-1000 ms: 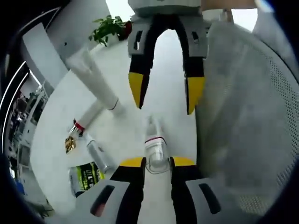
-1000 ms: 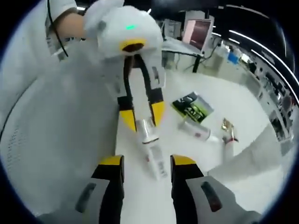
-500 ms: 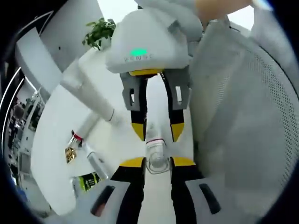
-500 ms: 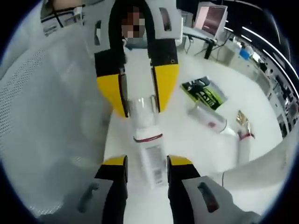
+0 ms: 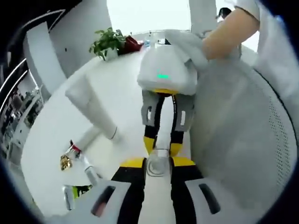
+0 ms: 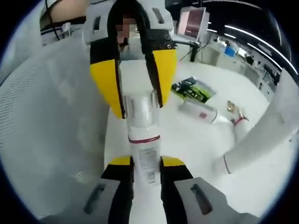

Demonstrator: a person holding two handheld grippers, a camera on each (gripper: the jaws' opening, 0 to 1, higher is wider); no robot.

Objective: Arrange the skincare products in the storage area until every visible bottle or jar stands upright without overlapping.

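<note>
A small white bottle [image 6: 144,150] with a red band and a clear cap [image 5: 158,166] is held between both grippers above the white table [image 6: 187,140]. My left gripper [image 5: 158,163] is shut on the clear cap end; in the right gripper view it [image 6: 139,106] comes in from the top. My right gripper [image 6: 145,162] is shut on the bottle's white body; in the left gripper view it [image 5: 162,146] comes down from above, a green light on its housing. A big white tube [image 5: 91,105] lies on the table to one side.
A white mesh basket [image 5: 243,140] [image 6: 46,112] stands right beside the grippers. On the table lie a green-black packet [image 6: 192,90], another small bottle [image 6: 198,112], a gold clip [image 6: 232,108] and the big tube [image 6: 254,137]. A potted plant [image 5: 110,39] stands at the far edge.
My right gripper has moved in along the bottle and shut on its body; a second ago it stood open and apart. The left gripper has kept its hold on the cap.
</note>
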